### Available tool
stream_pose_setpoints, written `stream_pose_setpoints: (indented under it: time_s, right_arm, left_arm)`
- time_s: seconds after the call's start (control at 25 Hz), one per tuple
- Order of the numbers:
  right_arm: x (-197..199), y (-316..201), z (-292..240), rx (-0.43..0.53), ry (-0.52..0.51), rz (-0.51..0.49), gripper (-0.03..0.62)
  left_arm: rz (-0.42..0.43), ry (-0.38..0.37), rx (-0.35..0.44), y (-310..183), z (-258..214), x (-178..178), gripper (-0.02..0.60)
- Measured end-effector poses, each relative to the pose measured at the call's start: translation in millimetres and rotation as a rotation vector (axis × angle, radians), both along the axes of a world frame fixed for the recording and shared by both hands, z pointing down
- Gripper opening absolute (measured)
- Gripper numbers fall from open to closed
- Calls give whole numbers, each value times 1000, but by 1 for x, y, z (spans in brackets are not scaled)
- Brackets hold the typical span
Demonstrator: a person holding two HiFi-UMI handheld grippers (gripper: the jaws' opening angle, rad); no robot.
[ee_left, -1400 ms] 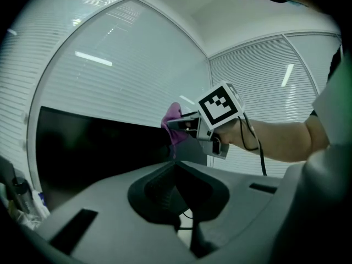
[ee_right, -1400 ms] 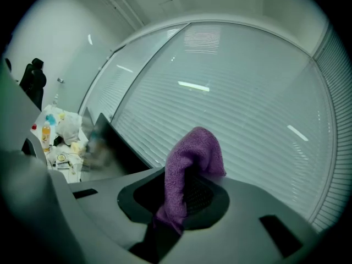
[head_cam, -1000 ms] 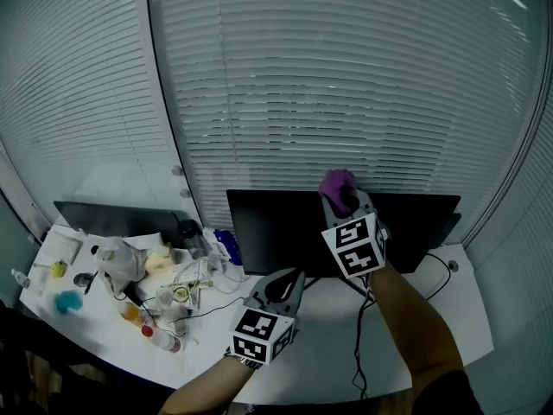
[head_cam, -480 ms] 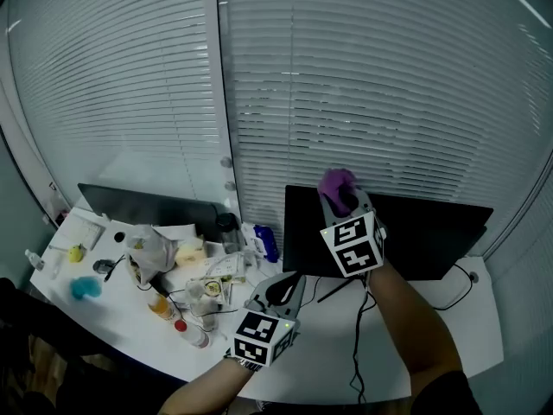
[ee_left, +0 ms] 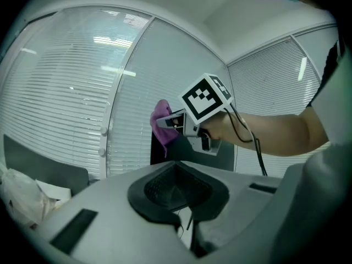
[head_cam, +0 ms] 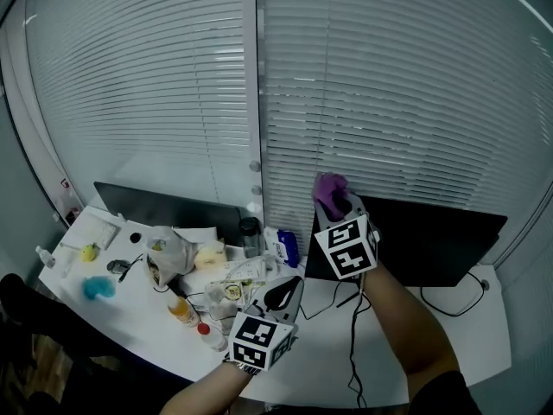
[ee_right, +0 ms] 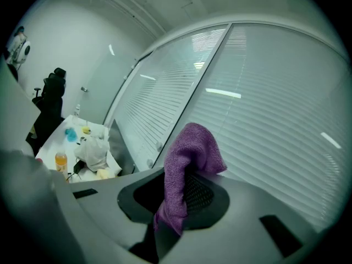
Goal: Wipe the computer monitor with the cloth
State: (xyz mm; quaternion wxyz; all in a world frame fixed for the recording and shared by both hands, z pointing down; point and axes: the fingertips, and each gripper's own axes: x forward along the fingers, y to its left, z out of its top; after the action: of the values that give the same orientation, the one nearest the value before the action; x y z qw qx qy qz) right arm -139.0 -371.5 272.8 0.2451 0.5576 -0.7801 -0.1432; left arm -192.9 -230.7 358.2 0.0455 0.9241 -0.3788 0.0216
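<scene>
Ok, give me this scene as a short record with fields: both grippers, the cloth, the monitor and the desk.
right gripper: shut on purple cloth, raised
cloth position: at the upper left corner of the black monitor; contact unclear
left gripper: shut, empty, low over the white desk
desk clutter: orange bottle, plastic bag, second monitor, all to the left

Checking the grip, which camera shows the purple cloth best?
Right gripper view: the cloth hangs large, pinched between the jaws. Head view shows a small lump by the monitor; left gripper view, a side glimpse.
</scene>
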Motion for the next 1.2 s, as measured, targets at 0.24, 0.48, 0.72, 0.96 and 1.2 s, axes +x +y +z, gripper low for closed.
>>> stream_pose_setpoints:
  time_s: [0.24, 0.48, 0.72, 0.96, 1.2]
  right_arm:
    - [-19, 0, -3, 7, -20, -22, 80]
    - [-29, 5, -8, 22, -89, -56, 80]
    - [-42, 14, -14, 0, -252, -113, 80]
    - [-36, 1, 15, -85, -374, -89, 80]
    - [-31, -13, 43, -167, -483, -58, 80]
  left_arm:
    - [-12, -4, 3, -2, 1, -15, 6]
    - [-5, 1, 4, -2, -1, -16, 6]
    - [3, 5, 5, -1, -2, -17, 6]
    - [5, 1, -6, -9, 8, -18, 6]
    - [11, -2, -28, -17, 20, -22, 6]
